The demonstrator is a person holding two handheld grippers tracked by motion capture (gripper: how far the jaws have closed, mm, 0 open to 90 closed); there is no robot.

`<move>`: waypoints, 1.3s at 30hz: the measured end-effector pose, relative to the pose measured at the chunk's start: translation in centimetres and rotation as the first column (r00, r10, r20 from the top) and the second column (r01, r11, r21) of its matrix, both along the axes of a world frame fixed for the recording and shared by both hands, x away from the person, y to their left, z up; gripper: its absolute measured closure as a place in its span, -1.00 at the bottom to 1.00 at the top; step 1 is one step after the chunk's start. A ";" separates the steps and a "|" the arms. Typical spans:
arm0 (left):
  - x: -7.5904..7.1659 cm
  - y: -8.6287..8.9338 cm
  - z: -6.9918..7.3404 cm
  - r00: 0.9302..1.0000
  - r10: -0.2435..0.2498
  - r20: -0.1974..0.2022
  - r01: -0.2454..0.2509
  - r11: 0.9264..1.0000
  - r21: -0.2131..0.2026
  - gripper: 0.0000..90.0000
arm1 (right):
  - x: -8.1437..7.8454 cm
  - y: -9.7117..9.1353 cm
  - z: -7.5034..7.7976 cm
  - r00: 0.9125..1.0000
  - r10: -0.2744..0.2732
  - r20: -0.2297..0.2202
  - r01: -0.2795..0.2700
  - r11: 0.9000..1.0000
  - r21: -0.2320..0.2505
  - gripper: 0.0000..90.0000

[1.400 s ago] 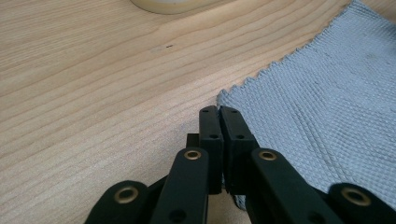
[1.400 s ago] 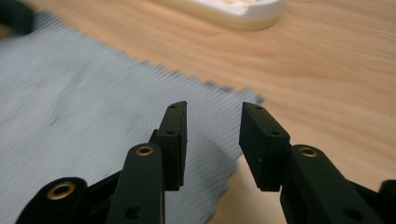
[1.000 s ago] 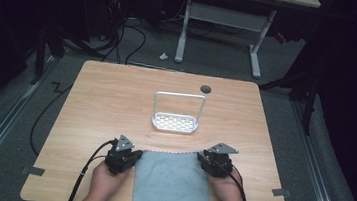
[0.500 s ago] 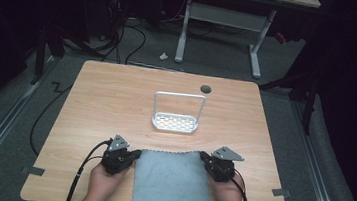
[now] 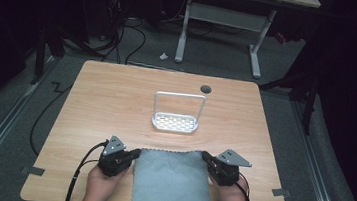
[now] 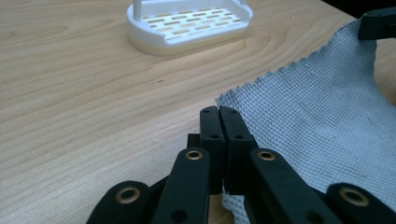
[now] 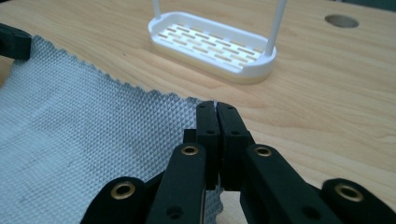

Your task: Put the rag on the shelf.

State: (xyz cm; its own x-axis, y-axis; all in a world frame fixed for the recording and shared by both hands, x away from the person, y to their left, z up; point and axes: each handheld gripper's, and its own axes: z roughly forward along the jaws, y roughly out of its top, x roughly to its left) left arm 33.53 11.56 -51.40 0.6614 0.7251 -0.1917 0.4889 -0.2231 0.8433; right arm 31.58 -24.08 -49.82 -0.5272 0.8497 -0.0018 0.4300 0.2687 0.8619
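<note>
A grey textured cloth lies at the table's near edge and hangs over it. My left gripper is shut on the cloth's far left corner; in the left gripper view the black jaws are pressed together with the cloth running off to their right. My right gripper is shut on the far right corner; in the right gripper view the closed jaws pinch the cloth at its tip. Between the two grippers the far edge is stretched fairly straight.
A white slotted rack with a tall hoop handle stands mid-table, just beyond the cloth. A round cable hole sits near the table's far edge. Cables trail from both grippers toward the person. Tape marks the table's near corners.
The right gripper has shifted slightly right and toward the person, drawing the cloth's far edge tauter. The left gripper has stayed put.
</note>
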 end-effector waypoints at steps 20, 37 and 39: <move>-0.8 0.2 3.9 0.992 0.015 0.128 -0.007 0.998 -0.067 0.97 | -1.0 0.3 3.3 0.991 0.002 0.132 -0.009 0.999 0.048 0.99; 0.2 0.2 8.5 0.969 0.044 0.243 -0.015 0.993 -0.117 0.98 | -0.4 -0.3 7.6 0.970 -0.017 0.241 -0.009 0.994 0.107 0.99; 0.4 0.0 9.3 0.965 0.043 0.259 -0.013 0.993 -0.119 0.98 | -0.3 -0.4 8.3 0.966 -0.025 0.258 -0.006 0.993 0.118 0.99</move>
State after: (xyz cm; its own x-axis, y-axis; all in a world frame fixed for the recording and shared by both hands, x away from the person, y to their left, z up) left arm 33.96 11.56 -42.07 0.6793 0.7272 -0.0984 0.2529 -0.1061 0.9617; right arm 31.28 -24.45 -41.57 -0.5139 0.8570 -0.0374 0.1905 0.1565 0.9691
